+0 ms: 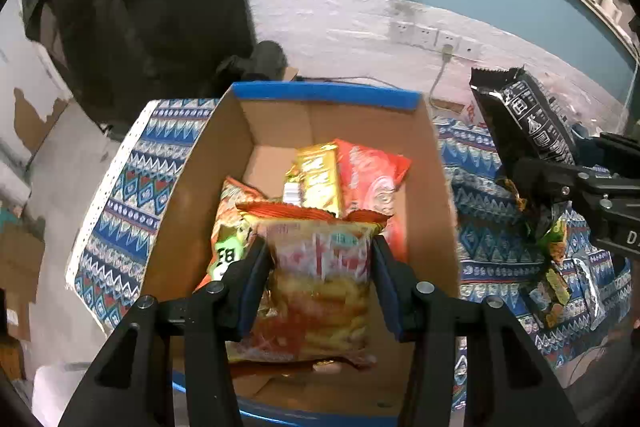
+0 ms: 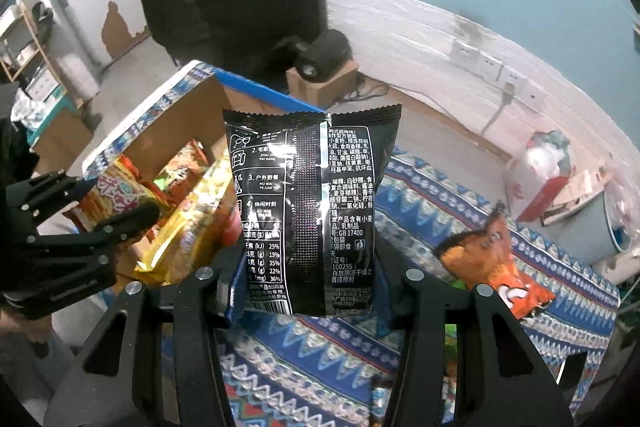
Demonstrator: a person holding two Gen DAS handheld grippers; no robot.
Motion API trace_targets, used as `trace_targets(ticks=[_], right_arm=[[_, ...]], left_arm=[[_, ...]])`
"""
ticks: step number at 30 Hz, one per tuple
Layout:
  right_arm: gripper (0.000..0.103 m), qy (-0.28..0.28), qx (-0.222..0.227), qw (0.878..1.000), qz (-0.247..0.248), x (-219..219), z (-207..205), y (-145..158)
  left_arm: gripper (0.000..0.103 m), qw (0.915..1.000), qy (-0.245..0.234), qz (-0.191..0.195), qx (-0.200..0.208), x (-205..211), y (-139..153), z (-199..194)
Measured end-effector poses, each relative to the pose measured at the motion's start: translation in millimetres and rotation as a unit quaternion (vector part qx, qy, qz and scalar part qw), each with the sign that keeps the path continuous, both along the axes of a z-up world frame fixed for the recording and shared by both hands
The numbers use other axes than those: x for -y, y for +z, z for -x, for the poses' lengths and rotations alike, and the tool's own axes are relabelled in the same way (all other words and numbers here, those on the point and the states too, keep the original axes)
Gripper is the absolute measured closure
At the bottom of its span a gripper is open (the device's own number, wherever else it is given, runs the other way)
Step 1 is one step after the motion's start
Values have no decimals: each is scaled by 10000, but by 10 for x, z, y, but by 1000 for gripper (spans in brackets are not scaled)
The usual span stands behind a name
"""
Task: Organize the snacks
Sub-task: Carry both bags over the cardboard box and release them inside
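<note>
The left gripper (image 1: 320, 259) is clamping an orange-yellow crinkled plastic snack bag (image 1: 316, 283) above the open brown cardboard box with blue-taped rim (image 1: 324, 95), hiding most packets inside. The right gripper (image 2: 310, 291) is gripping a glossy black printed foil packet (image 2: 308, 211) right of the box, over the blue patterned tablecloth (image 2: 420, 195); its lower edge is partly hidden.

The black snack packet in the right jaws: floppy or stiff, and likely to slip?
The black snack packet stands upright above the right gripper without drooping, so it is probably puffed and fairly stiff. It looks light for its size. Its glossy film could slip, though the jaws pinch its lower part from both sides.
</note>
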State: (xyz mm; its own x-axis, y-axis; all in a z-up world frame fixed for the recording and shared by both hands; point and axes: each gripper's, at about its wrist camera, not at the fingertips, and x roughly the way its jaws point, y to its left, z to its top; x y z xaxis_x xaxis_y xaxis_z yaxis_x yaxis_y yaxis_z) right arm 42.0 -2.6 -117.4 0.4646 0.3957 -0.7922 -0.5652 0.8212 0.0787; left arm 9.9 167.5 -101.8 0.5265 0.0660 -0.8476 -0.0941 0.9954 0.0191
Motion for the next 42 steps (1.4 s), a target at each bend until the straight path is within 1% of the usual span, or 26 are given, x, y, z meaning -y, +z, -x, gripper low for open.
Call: trace_targets(ticks=[7,10,13,17,29,33,36,42], right_arm=[[54,216,-29,9997,55,-300,5,-46],[54,308,-74,9995,83,-411,6,-81],[54,392,-182,9991,38,-518,-13,-107],[54,507,-212,9984,90,-692,-26,-136],[53,794,-533,9954,-27,-1074,-88,-270],[51,763,-552,9956,18,-1074,-102,-306],[45,668,-587,9960,-8,-1003,-122,-324],[45,441,-597,9972,-70,-731,-128,-262]], left_arm=[[52,9997,236,-42,-113,-170,-42,22],[46,9993,344,-51,-124,-235,-32,45],[45,9991,409,-11,-92,-298,-4,66],[38,9987,515,-40,-52,-388,35,116],[38,9981,619,-11,-34,-515,74,192],[38,9985,546,-1,4,-476,100,193],[38,9990,452,-2,14,-424,118,179],[38,9996,283,20,-15,-296,116,146]])
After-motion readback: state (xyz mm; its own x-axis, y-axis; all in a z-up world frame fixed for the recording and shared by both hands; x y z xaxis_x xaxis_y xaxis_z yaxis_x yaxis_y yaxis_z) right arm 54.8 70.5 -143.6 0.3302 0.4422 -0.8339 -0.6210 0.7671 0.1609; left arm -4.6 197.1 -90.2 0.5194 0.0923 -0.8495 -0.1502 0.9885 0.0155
